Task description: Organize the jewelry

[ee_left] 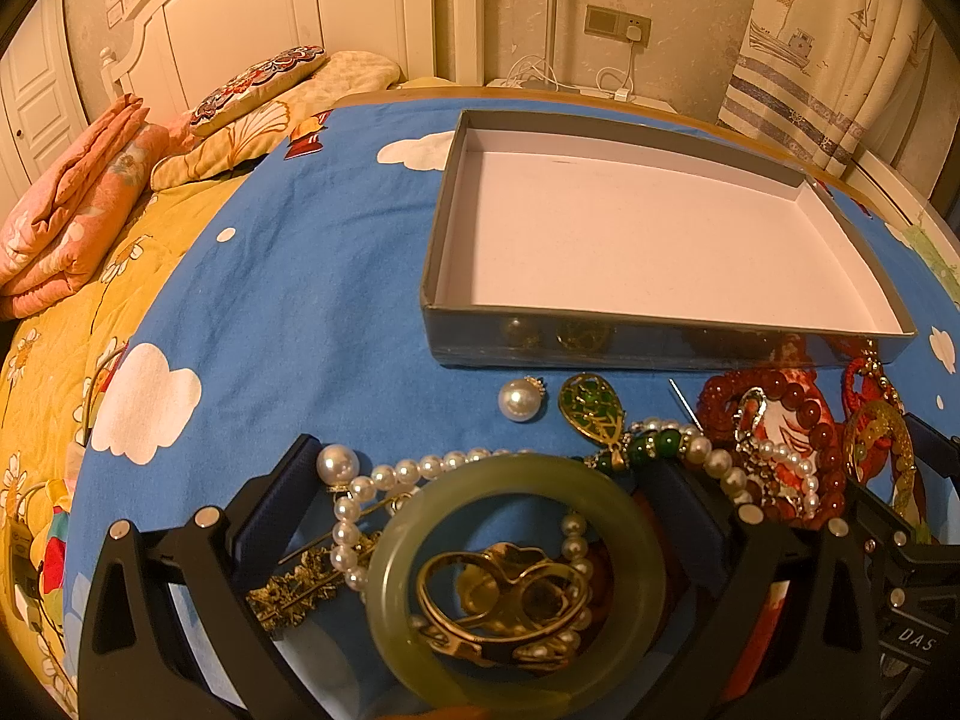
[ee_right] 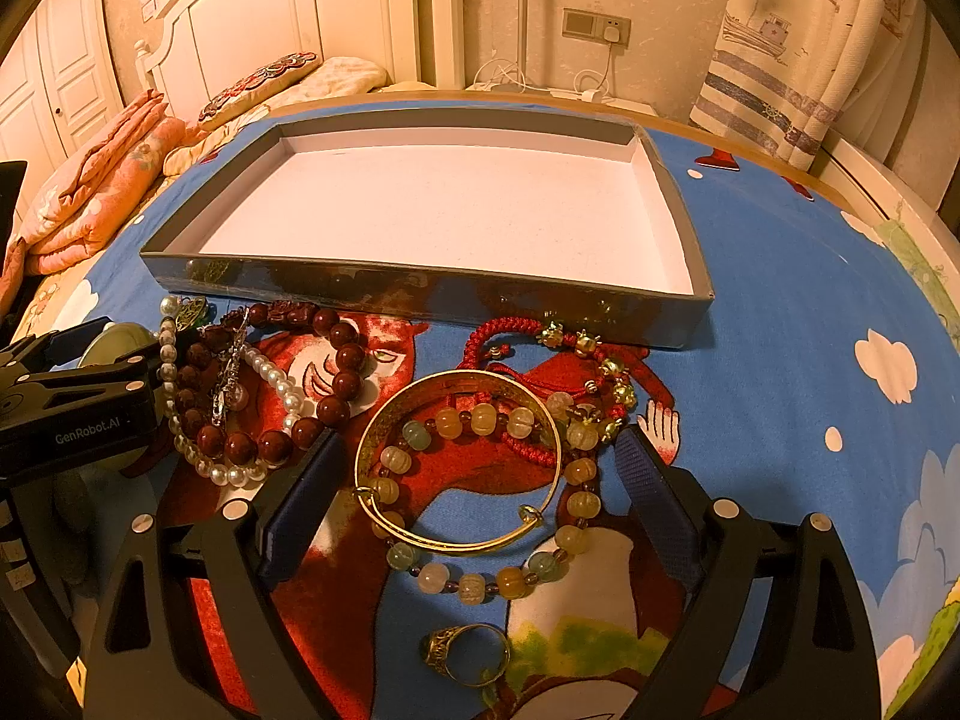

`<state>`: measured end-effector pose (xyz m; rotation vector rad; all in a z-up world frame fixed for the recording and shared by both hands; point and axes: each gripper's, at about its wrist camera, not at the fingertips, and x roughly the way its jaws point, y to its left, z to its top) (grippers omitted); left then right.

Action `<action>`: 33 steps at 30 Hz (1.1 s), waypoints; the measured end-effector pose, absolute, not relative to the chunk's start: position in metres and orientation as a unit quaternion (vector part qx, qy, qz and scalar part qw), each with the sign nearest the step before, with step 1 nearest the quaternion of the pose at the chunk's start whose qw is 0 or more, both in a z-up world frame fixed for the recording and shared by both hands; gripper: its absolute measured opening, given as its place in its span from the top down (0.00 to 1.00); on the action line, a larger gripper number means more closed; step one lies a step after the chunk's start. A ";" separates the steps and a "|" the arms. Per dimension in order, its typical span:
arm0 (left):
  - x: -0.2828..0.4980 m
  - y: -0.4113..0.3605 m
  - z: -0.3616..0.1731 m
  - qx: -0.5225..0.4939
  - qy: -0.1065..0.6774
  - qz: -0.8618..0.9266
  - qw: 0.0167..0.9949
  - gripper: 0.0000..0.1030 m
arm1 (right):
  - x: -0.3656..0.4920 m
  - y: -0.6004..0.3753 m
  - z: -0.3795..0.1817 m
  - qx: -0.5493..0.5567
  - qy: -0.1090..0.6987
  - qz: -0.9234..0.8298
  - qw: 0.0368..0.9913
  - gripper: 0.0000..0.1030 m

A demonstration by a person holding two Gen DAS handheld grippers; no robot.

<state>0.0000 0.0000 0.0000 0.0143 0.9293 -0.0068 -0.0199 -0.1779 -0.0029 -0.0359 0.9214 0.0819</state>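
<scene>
Left wrist view: left tongs (ee_left: pixel 480 540) spread wide, straddling the pale green jade bangle (ee_left: pixel 516 582), which lies flat on the blue cloud-print cloth (ee_left: pixel 288 300). Pads sit outside the bangle rim; whether they touch it I cannot tell. Gold rings (ee_left: pixel 504 600) and part of a pearl strand (ee_left: pixel 420 468) lie inside and beside the bangle. A loose pearl pendant (ee_left: pixel 519 399) and green-gold pendant (ee_left: pixel 591 411) lie just ahead.

Right wrist view: right tongs (ee_right: pixel 480 480) also apart, bracketing the gold bangle (ee_right: pixel 459 462), which overlaps a pale stone bead bracelet (ee_right: pixel 486 582). Nothing gripped. A red cord bracelet (ee_right: pixel 540 354) and dark red bead bracelet (ee_right: pixel 300 396) lie nearer the box.

The shallow grey box (ee_right: pixel 420 294) stands empty just beyond the heap. Judgement: sorting is not yet begun; each pair of tongs is lined up on a rigid bangle, likely because hoops are easier to pinch than strands.
</scene>
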 end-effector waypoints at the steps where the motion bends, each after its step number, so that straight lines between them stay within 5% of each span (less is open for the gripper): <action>1: 0.000 0.000 0.000 0.007 0.448 -0.003 0.894 0.02 | -0.020 -0.178 -0.003 -0.017 0.444 0.039 0.895 0.15; 33: 0.000 0.000 0.000 0.007 0.448 -0.003 0.894 0.02 | -0.019 -0.177 -0.002 -0.018 0.445 0.045 0.894 0.15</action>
